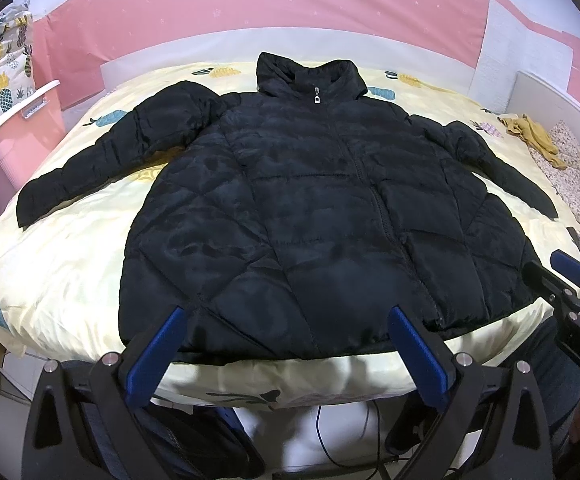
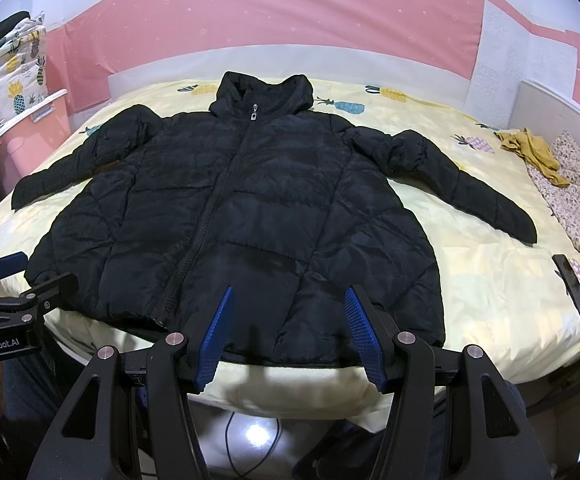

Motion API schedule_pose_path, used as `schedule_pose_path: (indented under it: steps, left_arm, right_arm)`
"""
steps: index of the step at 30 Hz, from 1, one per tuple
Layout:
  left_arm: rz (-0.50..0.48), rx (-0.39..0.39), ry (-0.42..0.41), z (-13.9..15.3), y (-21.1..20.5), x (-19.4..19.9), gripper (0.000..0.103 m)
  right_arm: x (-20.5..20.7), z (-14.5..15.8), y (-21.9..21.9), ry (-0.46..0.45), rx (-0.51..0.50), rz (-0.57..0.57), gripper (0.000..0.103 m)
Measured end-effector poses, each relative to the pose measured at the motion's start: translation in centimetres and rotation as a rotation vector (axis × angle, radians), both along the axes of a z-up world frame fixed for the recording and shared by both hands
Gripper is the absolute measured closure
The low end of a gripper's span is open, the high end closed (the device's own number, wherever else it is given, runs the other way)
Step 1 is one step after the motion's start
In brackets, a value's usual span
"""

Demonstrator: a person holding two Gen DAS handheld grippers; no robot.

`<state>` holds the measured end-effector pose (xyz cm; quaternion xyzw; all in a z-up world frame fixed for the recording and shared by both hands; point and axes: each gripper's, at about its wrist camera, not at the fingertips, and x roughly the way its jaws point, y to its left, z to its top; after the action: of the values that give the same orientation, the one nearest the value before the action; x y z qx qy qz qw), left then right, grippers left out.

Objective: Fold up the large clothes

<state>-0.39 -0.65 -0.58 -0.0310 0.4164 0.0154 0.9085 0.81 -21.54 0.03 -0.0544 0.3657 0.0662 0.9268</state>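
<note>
A black quilted puffer jacket with a hood (image 1: 290,216) lies flat and face up on the bed, zipped to the collar, its hem along the near edge and its hood towards the far edge by the pink wall. Both sleeves are spread outward, one towards the left edge, the other towards the right edge. Laid open like this, it looks ready for a first fold, since every part can be reached without being turned over; no fold has been made yet.

The left gripper (image 1: 288,354) hovers just off the near edge, over the left half of the hem, its blue-padded fingers (image 1: 158,356) wide apart and holding nothing. The right gripper (image 2: 290,338) hangs beside it over the right half of the hem, its fingers (image 2: 364,338) likewise apart and empty. Held side by side at the hem, they seem placed to take the jacket with both at once, probably at the hem corners or a sleeve.

The pale yellow pineapple-print bedsheet (image 1: 70,264) is smooth beneath the jacket. Near the right edge lie a crumpled mustard-yellow garment (image 2: 530,152), a floral patterned cloth (image 2: 574,196) and a dark phone (image 2: 572,284), all well apart from the jacket.
</note>
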Motion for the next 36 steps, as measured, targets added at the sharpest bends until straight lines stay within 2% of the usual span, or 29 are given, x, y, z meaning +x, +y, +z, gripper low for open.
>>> schedule_pose_path:
  steps: [36]
  left_arm:
    - [-0.008,-0.017,0.017,-0.09,-0.16,0.23,0.002]
  right_arm:
    - [0.08,-0.8,0.05,0.01,-0.002,0.0,0.045]
